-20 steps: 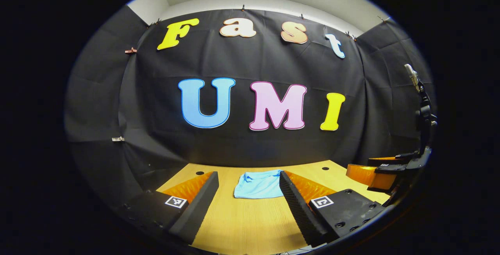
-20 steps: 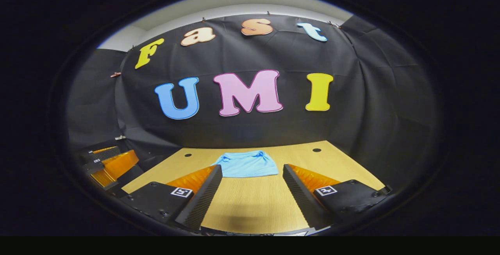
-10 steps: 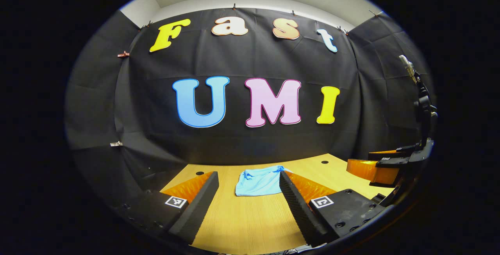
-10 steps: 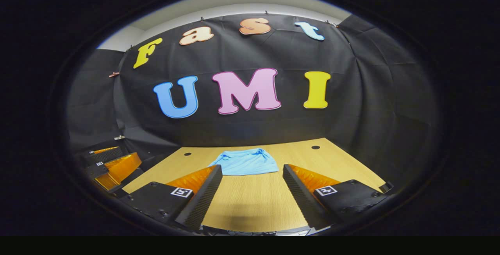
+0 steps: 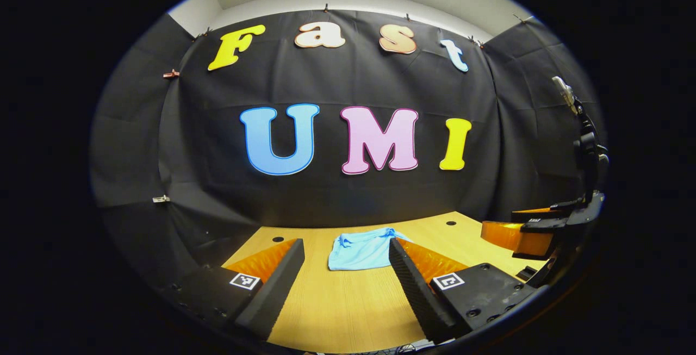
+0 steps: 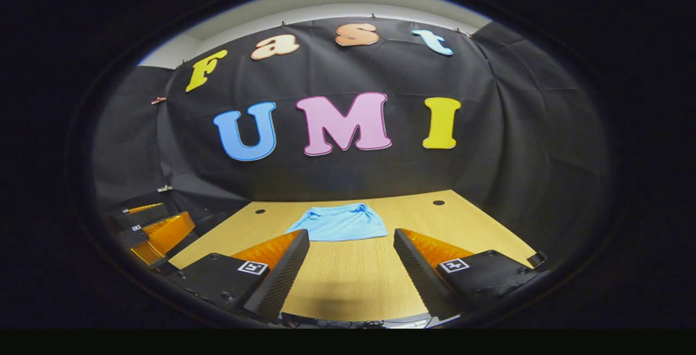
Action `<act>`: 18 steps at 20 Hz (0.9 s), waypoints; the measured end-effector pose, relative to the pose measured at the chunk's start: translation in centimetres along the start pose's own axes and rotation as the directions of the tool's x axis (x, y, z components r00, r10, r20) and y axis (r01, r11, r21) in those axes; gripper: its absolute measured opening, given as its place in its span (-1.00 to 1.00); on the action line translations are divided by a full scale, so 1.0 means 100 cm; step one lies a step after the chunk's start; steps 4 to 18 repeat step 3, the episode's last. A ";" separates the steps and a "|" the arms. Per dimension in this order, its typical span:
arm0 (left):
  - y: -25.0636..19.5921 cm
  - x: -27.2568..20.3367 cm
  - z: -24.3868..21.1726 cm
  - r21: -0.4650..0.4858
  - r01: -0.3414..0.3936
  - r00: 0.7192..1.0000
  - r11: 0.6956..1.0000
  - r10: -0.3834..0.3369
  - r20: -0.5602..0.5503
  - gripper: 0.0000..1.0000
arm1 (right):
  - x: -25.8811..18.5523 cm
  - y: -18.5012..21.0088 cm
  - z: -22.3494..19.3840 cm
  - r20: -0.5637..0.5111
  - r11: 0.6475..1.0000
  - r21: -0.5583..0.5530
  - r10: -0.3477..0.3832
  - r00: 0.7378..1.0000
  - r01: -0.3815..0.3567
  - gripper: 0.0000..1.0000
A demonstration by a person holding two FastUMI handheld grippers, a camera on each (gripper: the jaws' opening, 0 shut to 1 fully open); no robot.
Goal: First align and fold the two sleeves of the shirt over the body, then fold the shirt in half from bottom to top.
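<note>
A light blue shirt lies folded into a small flat packet on the wooden table, well ahead of both grippers; in the right gripper view the shirt sits near the table's far middle. My left gripper stands open above the near table with nothing between its fingers. My right gripper is also open and holds nothing. The right gripper appears at the right edge of the left gripper view, and the left gripper at the left edge of the right gripper view.
The black cloth wall closes the booth behind the table. Two small round holes mark the table's far corners. A dark stand with a mount rises at the far right in the left gripper view.
Both grippers have drawn back and tilted slightly, so the shirt sits a little higher and farther in the views. The shirt itself has not moved.
</note>
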State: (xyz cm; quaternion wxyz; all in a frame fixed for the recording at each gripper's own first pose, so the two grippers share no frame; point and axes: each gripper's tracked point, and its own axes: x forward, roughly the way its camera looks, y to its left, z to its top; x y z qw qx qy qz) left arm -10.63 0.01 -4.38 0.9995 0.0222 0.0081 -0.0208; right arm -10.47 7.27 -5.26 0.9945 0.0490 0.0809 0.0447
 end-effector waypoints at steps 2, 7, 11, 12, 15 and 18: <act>0.002 0.001 -0.003 -0.013 0.000 1.000 1.000 0.000 -0.012 0.99 | 0.000 0.003 -0.002 -0.007 1.000 -0.011 0.003 1.000 -0.003 0.95; 0.002 0.002 -0.005 -0.037 0.002 1.000 0.999 -0.003 -0.020 0.99 | 0.001 0.005 -0.003 -0.014 1.000 -0.012 0.006 1.000 -0.006 0.95; 0.002 0.002 -0.005 -0.037 0.002 1.000 0.999 -0.003 -0.020 0.99 | 0.001 0.005 -0.003 -0.014 1.000 -0.012 0.006 1.000 -0.006 0.95; 0.002 0.002 -0.005 -0.037 0.002 1.000 0.999 -0.003 -0.020 0.99 | 0.001 0.005 -0.003 -0.014 1.000 -0.012 0.006 1.000 -0.006 0.95; 0.002 0.002 -0.005 -0.037 0.002 1.000 0.999 -0.003 -0.020 0.99 | 0.001 0.005 -0.003 -0.014 1.000 -0.012 0.006 1.000 -0.006 0.95; 0.002 0.002 -0.005 -0.037 0.002 1.000 0.999 -0.003 -0.020 0.99 | 0.001 0.005 -0.003 -0.014 1.000 -0.012 0.006 1.000 -0.006 0.95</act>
